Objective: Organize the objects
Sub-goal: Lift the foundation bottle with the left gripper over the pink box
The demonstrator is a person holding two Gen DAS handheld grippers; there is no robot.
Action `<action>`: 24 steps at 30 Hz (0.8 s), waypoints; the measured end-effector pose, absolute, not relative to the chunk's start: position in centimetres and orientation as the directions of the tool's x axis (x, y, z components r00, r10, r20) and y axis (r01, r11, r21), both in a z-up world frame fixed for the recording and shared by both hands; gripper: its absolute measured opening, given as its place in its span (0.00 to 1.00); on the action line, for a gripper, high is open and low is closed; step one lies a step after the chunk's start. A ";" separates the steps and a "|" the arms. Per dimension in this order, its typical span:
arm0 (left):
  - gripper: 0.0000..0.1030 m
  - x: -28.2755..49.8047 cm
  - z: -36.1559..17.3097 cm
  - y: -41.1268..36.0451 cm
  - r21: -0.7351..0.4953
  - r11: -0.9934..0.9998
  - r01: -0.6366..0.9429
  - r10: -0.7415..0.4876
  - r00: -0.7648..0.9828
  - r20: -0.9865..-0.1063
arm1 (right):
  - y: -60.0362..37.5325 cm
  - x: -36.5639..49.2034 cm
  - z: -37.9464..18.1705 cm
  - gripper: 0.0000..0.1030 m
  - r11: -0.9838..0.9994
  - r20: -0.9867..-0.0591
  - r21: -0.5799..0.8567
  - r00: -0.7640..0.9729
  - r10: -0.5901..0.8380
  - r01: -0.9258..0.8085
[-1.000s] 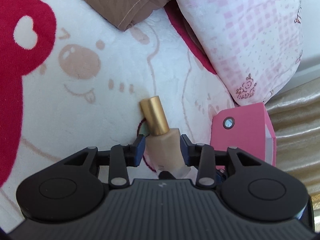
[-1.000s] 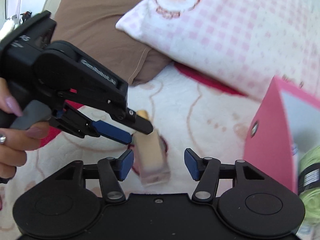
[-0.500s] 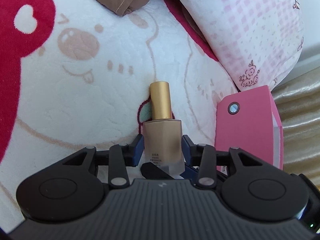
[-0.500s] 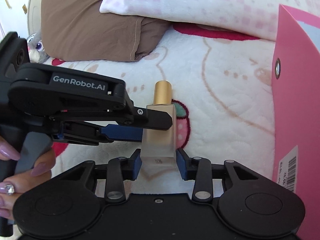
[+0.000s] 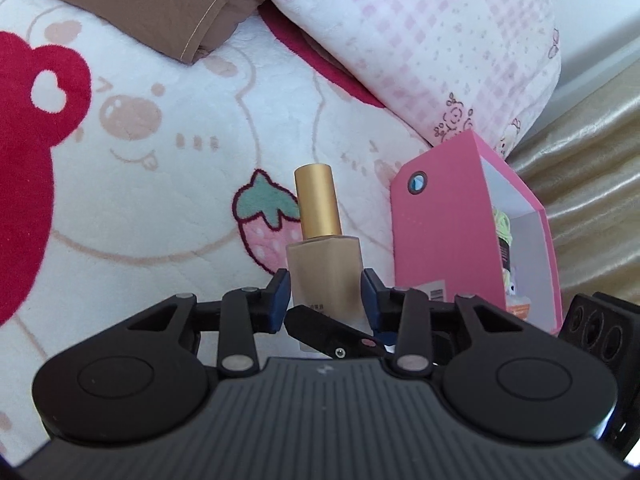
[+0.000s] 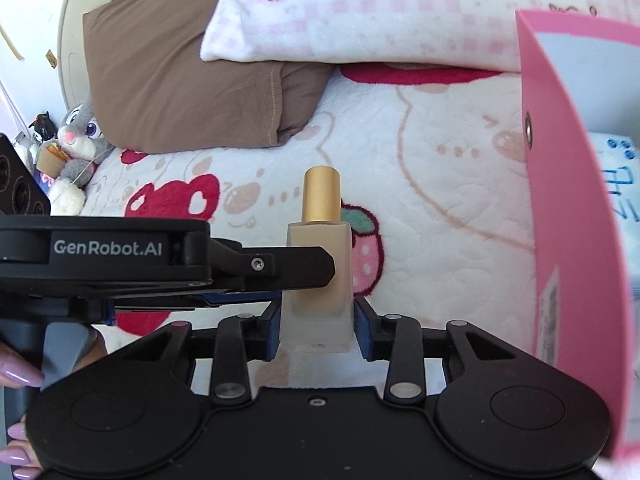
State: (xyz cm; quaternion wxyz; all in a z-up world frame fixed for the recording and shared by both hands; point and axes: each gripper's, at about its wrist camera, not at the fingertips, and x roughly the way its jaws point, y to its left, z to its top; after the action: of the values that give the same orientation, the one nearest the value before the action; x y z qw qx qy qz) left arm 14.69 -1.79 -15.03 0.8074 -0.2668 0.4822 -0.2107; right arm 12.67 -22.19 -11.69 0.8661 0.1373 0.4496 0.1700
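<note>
Left gripper (image 5: 325, 295) pinching the bottle (image 5: 326, 268) at its lower body, blue pads (image 5: 280, 294) tight against both sides. Right gripper (image 6: 316, 320) clamped on the same bottle (image 6: 318, 280) lower down, near its base, pads (image 6: 362, 328) touching each flank. Bottle upright, gold cap (image 5: 318, 200) on top, beige liquid inside, held between the two grippers over the bed (image 5: 180, 184).

From the left wrist: one black finger of the right gripper crossing low in front of the bottle; strawberry print (image 5: 264, 236) on the blanket just behind and left; pink box (image 5: 444, 240) standing near on the right, open side showing green yarn (image 5: 502, 228) and small items inside. Brown pillow (image 5: 160, 4) and pink checked pillow (image 5: 420, 40) further back; beige curtain (image 5: 592, 184) at far right.

From the right wrist: left gripper (image 6: 304, 280) reaching in from the left, logo readable, hand (image 6: 20, 420) with lilac nails on its grip. Box wall (image 6: 568, 200) close at right, a white carton (image 6: 622, 184) with blue print behind it. Plush rabbit (image 6: 78, 136) far left by the brown pillow (image 6: 192, 80), seen only here.
</note>
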 end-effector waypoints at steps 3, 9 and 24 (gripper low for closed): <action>0.34 13.2 -12.5 -2.1 -0.624 0.772 0.125 -0.607 0.436 -0.664 | -22.9 10.8 -9.9 0.40 0.888 -0.705 0.427 0.552 0.446 -0.172; 0.33 10.0 -7.8 -3.2 -0.654 0.731 0.194 -0.663 0.425 -0.616 | -25.0 7.1 -5.3 0.40 0.866 -0.648 0.469 0.599 0.470 -0.173; 0.34 8.3 4.8 -14.0 -0.534 0.682 0.500 -0.719 0.328 -0.613 | -33.6 1.3 4.8 0.40 0.871 -0.578 0.486 0.718 0.388 -0.079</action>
State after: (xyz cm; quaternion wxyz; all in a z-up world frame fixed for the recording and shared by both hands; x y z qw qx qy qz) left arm 8.25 -13.96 4.77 0.8051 -0.1249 0.4393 -0.3784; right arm 1.34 -33.64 4.75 0.9005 0.2189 0.3526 0.1296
